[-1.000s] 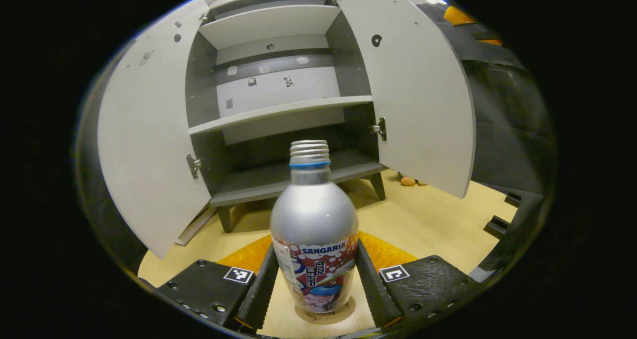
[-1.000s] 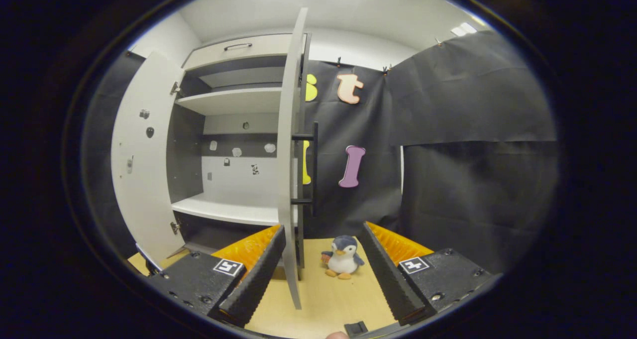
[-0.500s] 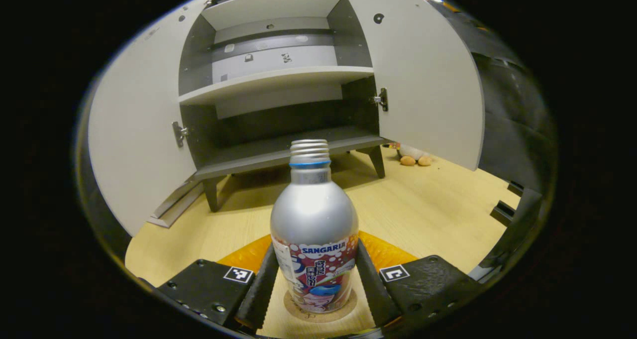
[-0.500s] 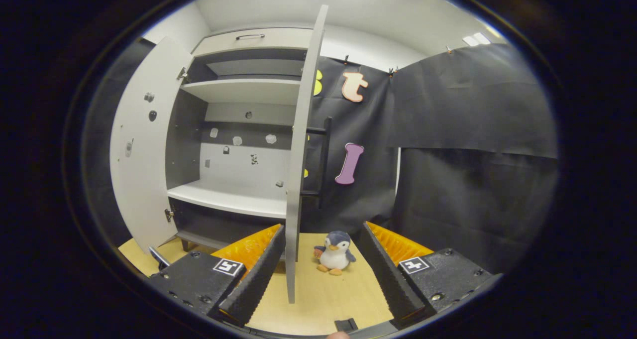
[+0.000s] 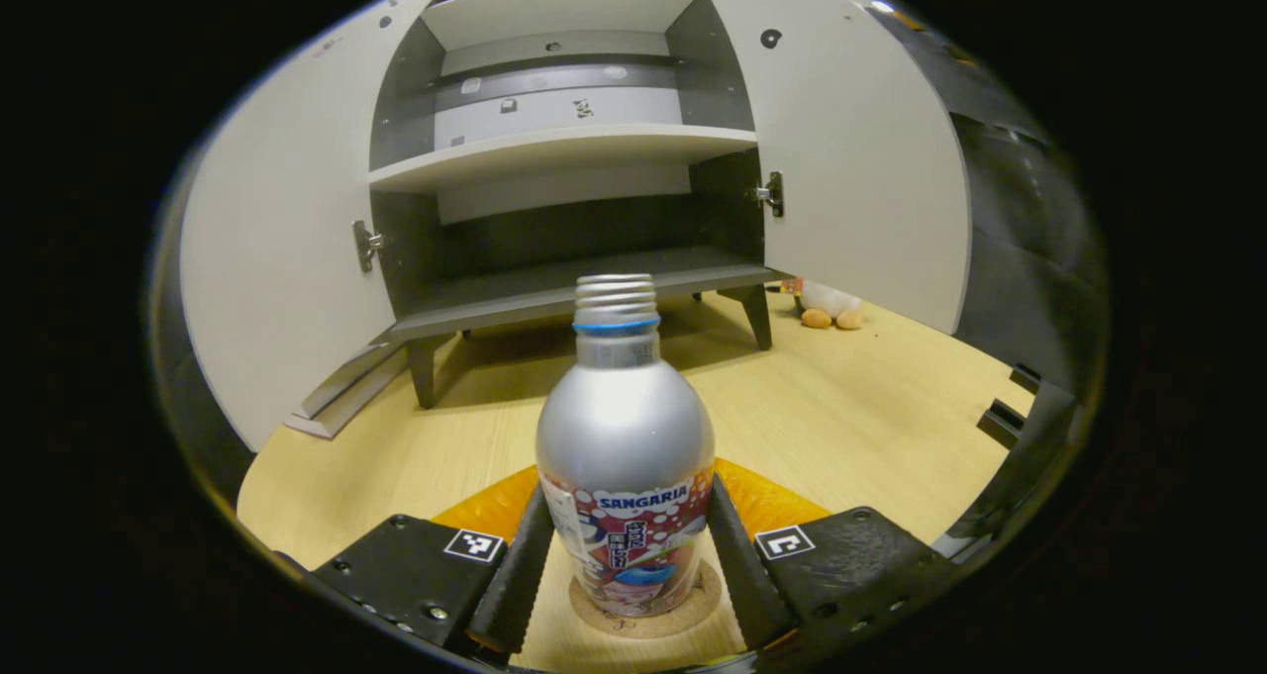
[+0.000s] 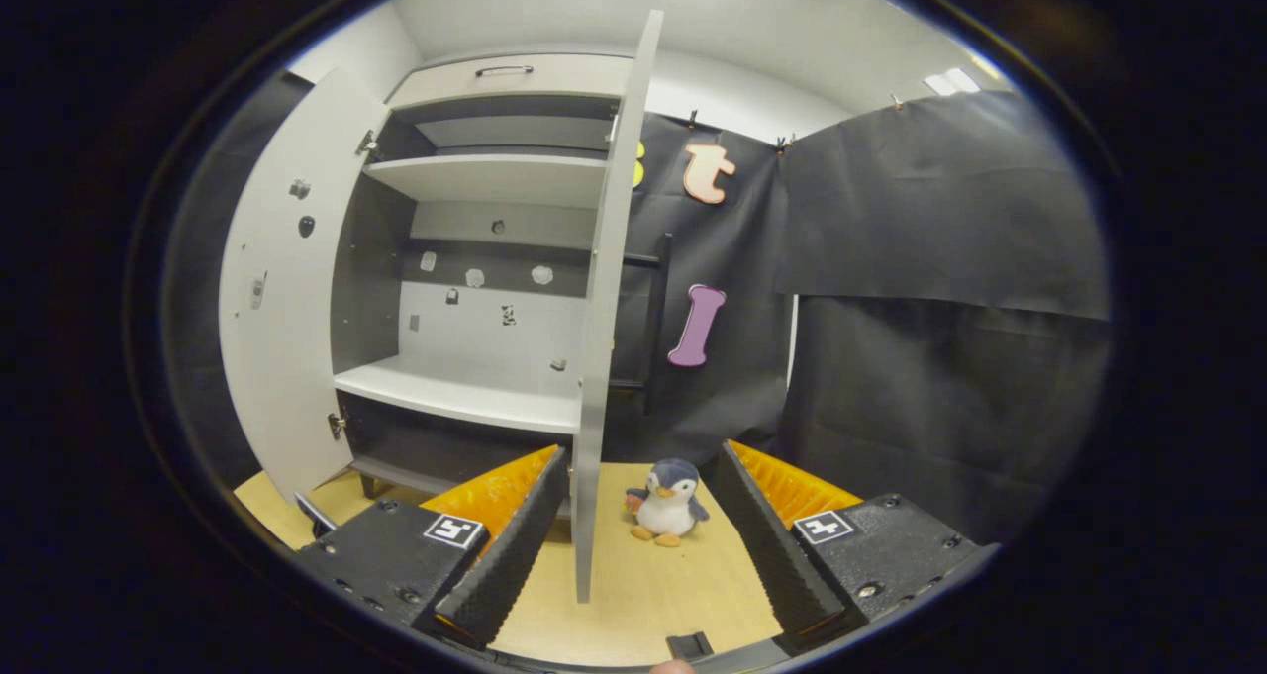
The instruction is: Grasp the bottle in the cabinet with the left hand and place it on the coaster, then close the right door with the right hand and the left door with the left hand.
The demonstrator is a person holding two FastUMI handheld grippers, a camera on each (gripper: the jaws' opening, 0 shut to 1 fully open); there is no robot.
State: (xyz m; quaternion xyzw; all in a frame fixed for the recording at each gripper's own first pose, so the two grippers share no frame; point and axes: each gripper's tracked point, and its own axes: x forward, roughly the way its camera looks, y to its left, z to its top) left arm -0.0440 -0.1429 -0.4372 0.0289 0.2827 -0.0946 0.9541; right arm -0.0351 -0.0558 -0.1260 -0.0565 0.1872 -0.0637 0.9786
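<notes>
left tongs [image 5: 626, 575] pinch 1 bottle [image 5: 624, 456] on 1 coaster [image 5: 648, 613] | right tongs [image 6: 638, 535] spread — 2 doors [image 5: 282, 248] open

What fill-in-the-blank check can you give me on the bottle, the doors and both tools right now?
1. The bottle stands over the round ____ on the floor.
2. Both cabinet doors are ____.
3. The left tool grips the ____.
4. Beyond the open right tool, by the right door, sits a toy ____.

Missing words: coaster; open; bottle; penguin

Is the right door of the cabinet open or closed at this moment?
Open. In the right gripper view the right door stands edge-on, swung out from the cabinet, whose shelves are exposed.
</notes>
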